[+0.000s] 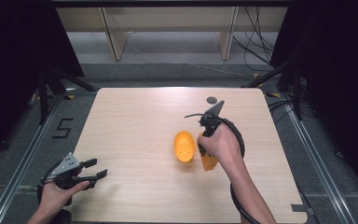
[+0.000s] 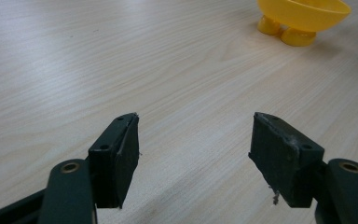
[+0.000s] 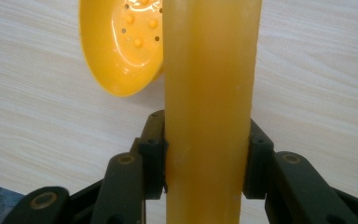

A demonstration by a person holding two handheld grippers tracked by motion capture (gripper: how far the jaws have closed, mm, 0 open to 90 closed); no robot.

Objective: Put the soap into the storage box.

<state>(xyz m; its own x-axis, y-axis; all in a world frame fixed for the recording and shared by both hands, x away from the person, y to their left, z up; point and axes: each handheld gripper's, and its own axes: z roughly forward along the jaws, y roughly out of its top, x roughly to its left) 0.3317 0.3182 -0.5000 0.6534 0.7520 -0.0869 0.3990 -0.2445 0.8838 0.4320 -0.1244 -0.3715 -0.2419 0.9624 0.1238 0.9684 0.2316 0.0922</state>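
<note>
Currently the right tongs (image 3: 207, 163) are clamped across an orange bar (image 3: 209, 107), which looks like a soap bar; its long axis runs straight away from the tongs, crosswise to the jaws. In the high view the orange bar (image 1: 209, 160) sits just right of the yellow perforated dish (image 1: 184, 146), near the middle of the counter (image 1: 135, 112). The dish therefore lies immediately left of the held bar, so a short leftward shift should bring the two together. The left tongs (image 2: 193, 154) stand wide open with nothing between them, at the near left corner, well apart from the dish.
</note>
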